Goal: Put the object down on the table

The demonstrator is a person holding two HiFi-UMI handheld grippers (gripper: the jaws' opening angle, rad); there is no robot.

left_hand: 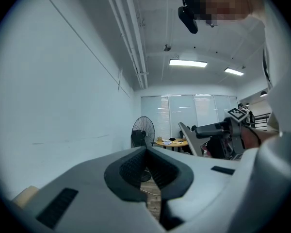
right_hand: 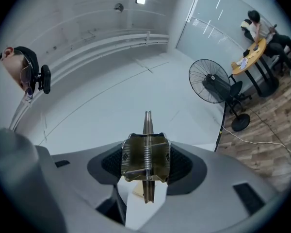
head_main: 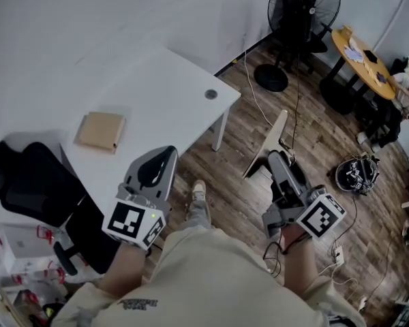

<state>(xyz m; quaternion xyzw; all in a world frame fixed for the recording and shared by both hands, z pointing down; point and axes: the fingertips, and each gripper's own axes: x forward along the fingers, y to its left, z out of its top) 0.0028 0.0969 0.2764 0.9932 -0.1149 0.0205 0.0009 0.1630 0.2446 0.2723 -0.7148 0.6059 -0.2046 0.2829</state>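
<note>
Left gripper (head_main: 165, 157) and right gripper (head_main: 278, 159): grey moulded shells with black ribbed pad recesses. Each bears a cube (head_main: 133, 222) of black-and-white square markers. Person: cream shirt (head_main: 211, 278) with dark print, pale trousers (head_main: 198, 214), light shoe (head_main: 199, 189).

The head view looks steeply down over tabletop (head_main: 163, 87) and floor (head_main: 313, 135); both gripper views face outward, sharing the fan (left_hand: 142, 130).

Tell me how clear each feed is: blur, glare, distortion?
Head view: sharp centre, soft at the left edge. Left gripper view: strong fisheye, ceiling light blown white, dark rim. Right gripper view: fisheye too, walls curve, clip between the jaws sharp.
</note>
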